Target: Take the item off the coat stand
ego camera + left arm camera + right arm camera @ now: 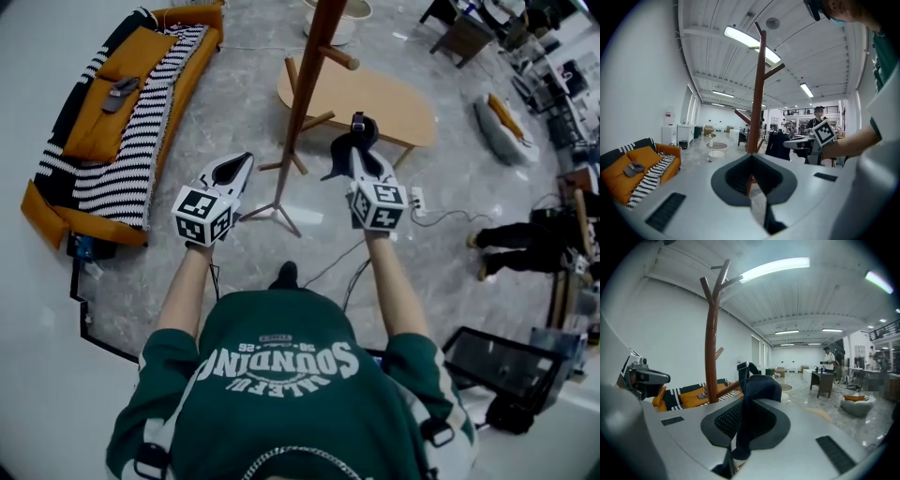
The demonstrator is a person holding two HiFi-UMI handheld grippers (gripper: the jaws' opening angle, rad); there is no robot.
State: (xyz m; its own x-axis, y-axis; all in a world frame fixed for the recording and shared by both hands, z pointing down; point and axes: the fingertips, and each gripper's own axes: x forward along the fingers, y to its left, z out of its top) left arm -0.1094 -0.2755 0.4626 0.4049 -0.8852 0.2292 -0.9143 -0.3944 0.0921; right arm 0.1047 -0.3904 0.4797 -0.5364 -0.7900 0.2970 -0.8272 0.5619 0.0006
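The brown wooden coat stand [312,66] rises in the middle of the head view, its tripod feet on the grey floor. My right gripper [359,142] is to the right of the pole, shut on a dark navy fabric item [347,155] with a strap. The item hangs clear of the stand's pegs. In the right gripper view the fabric [752,404] fills the gap between the jaws, with its strap loop [743,367] sticking up. My left gripper [244,164] is left of the pole at about the same height, shut and holding nothing. The left gripper view shows the pole [759,103] straight ahead.
An oval wooden table [389,98] stands behind the stand. An orange sofa with a striped throw [127,117] is at the left. A power strip and cables [418,200] lie on the floor at the right. A person's legs [520,246] and a black crate [497,364] are further right.
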